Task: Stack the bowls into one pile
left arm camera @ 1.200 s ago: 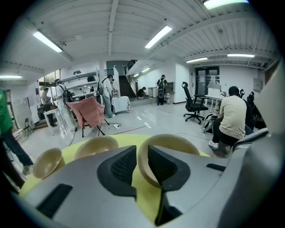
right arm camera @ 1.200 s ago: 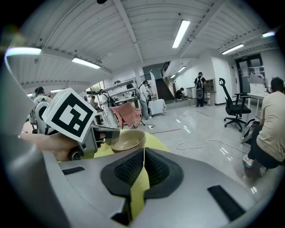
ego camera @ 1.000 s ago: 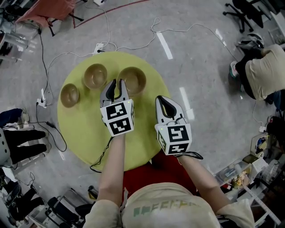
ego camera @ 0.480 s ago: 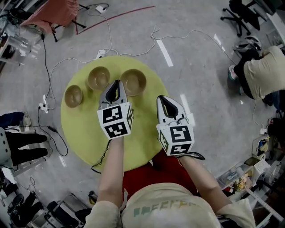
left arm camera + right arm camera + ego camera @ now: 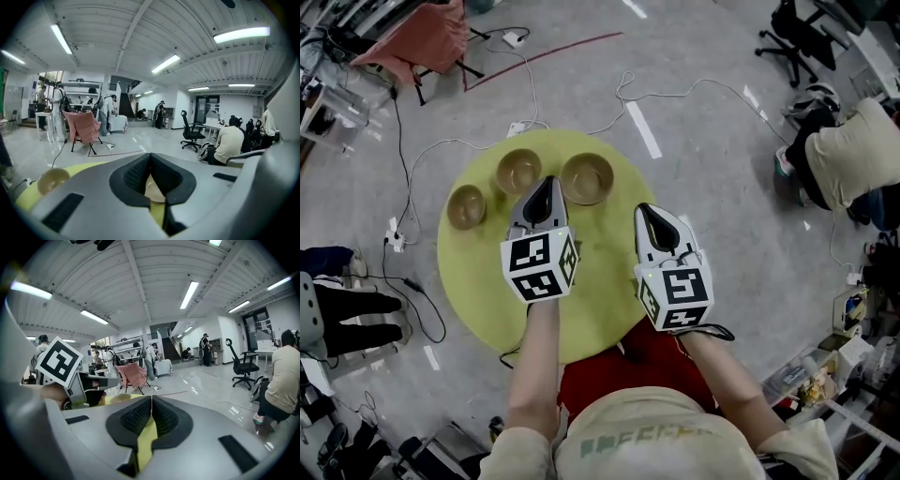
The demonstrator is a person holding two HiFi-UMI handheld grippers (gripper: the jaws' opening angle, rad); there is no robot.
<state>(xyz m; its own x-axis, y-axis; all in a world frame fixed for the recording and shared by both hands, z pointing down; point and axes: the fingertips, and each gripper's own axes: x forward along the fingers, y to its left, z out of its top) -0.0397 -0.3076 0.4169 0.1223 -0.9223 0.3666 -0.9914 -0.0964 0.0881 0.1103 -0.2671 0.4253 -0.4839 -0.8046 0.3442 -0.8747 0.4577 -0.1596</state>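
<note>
Three brown bowls sit at the far side of a round yellow-green table (image 5: 483, 277): a small bowl (image 5: 467, 206) on the left, a medium bowl (image 5: 518, 171) in the middle and a large bowl (image 5: 587, 178) on the right. My left gripper (image 5: 544, 183) hovers shut and empty between the medium and large bowls, just short of them. My right gripper (image 5: 646, 209) is also shut and empty, near the table's right edge. In the left gripper view a bowl (image 5: 52, 180) shows at the left. The right gripper view shows a bowl (image 5: 119, 398) beyond its closed jaws.
Cables and a power strip (image 5: 517, 127) lie on the grey floor beyond the table. A pink folding chair (image 5: 417, 42) stands at the far left. A seated person (image 5: 848, 150) and an office chair (image 5: 797, 33) are at the right. Another person's legs (image 5: 347, 305) are left of the table.
The head view has shifted, so the table and bowls sit lower and further right in frame. Both grippers stay shut; the left marker cube has drawn slightly toward the person.
</note>
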